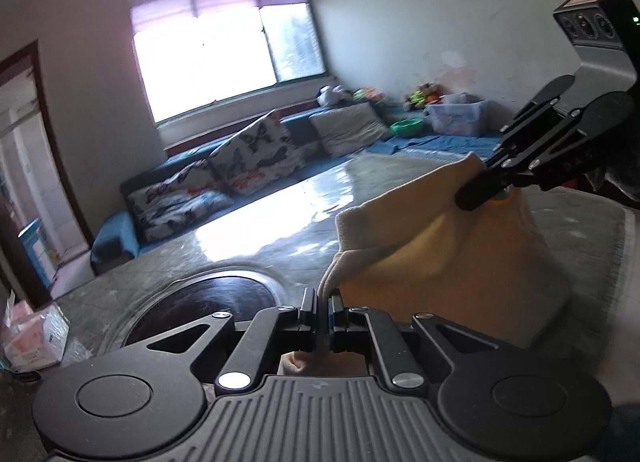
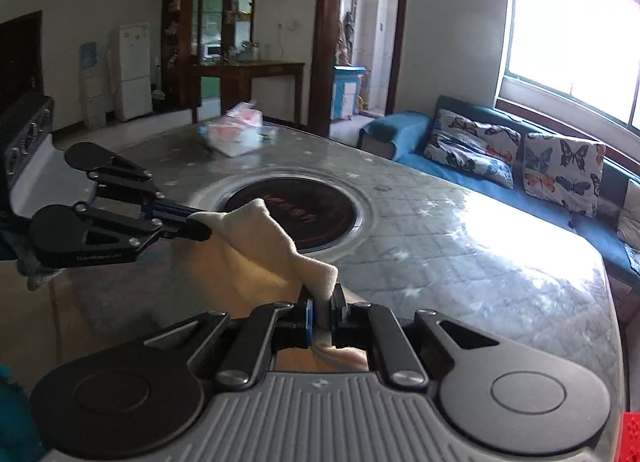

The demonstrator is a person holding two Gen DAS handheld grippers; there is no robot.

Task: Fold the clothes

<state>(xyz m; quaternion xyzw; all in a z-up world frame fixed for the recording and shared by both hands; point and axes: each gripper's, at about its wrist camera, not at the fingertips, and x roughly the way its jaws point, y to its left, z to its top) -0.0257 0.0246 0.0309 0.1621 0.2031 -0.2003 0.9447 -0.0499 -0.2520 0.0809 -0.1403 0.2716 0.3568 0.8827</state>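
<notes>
Across the room behind the work ran a blue sofa [image 2: 404, 141] under a bright window [image 1: 224, 57], with butterfly cushions [image 2: 560, 169] leaning on its back. Nearer lay the surface [image 2: 460, 246] — grey, quilted-looking and glossy where the light struck it — with a dark round disc [image 2: 316, 213] set into its middle inside a metal ring. A pale packet [image 2: 236, 133] sat on the far side of the surface, well apart from the work, and a clear bin [image 1: 456, 117] of toys stood by the far wall.

Over the near part of the surface hung the cloth [image 1: 452, 254], a cream, fleecy piece lifted between the two grippers so that its upper edge sagged from one to the other and its lower part draped down towards the surface; whether the bottom touched it could not be told.

The left gripper [image 1: 323, 308] was closed on one corner of the cloth, the fabric pinched between its fingers and a fold showing behind them. The right gripper [image 2: 322, 304] was likewise clamped on the opposite corner — a tuft of cloth stood up above its fingers. In each view the other gripper showed from the side, near and at about the same height.
</notes>
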